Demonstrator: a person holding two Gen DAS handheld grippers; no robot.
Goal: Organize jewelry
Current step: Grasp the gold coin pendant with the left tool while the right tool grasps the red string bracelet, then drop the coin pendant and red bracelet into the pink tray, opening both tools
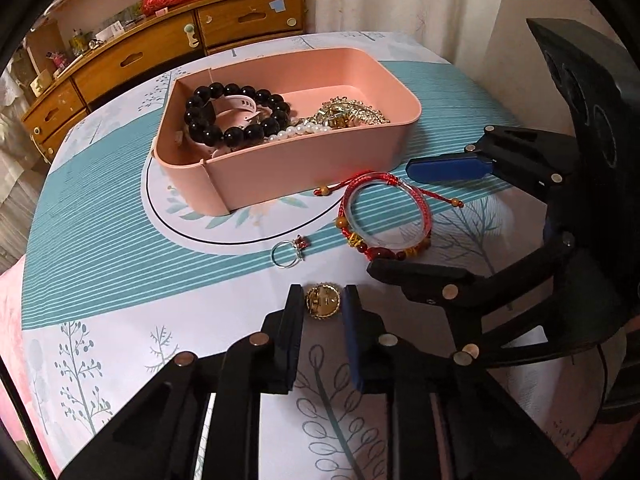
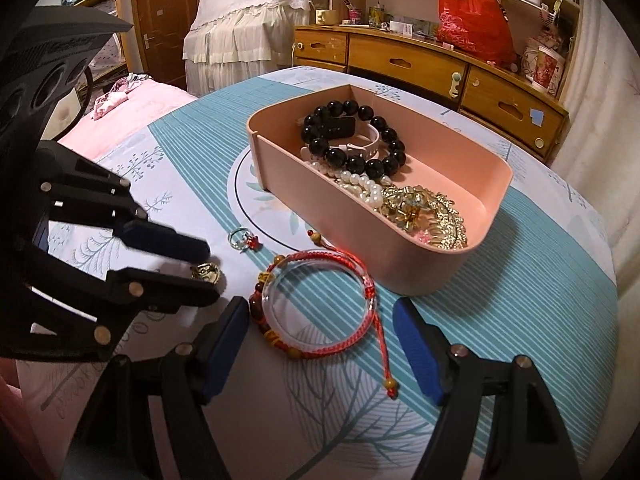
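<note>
A round gold pendant (image 1: 323,303) (image 2: 206,273) lies on the patterned tablecloth, and my left gripper (image 1: 322,294) (image 2: 211,270) is shut on it, one pad on each side. To its right lies a red cord bracelet (image 1: 384,252) (image 2: 320,258) with a pale bangle inside it. My right gripper (image 2: 320,340) (image 1: 434,222) stands open, its fingers straddling that bracelet without touching it. A silver ring with a red stone (image 1: 286,254) (image 2: 242,239) sits loose near the pink box (image 1: 280,168) (image 2: 320,208). The box holds a black bead bracelet (image 1: 236,134) (image 2: 356,164), pearls, a pink strap and gold pieces.
The round table's edge curves close on the left (image 1: 32,240) and right (image 2: 600,280). Behind it stands a wooden drawer cabinet (image 1: 140,60) (image 2: 420,64) with a red bag (image 2: 472,28) on top. Pink bedding (image 2: 132,112) lies beyond the table's left side.
</note>
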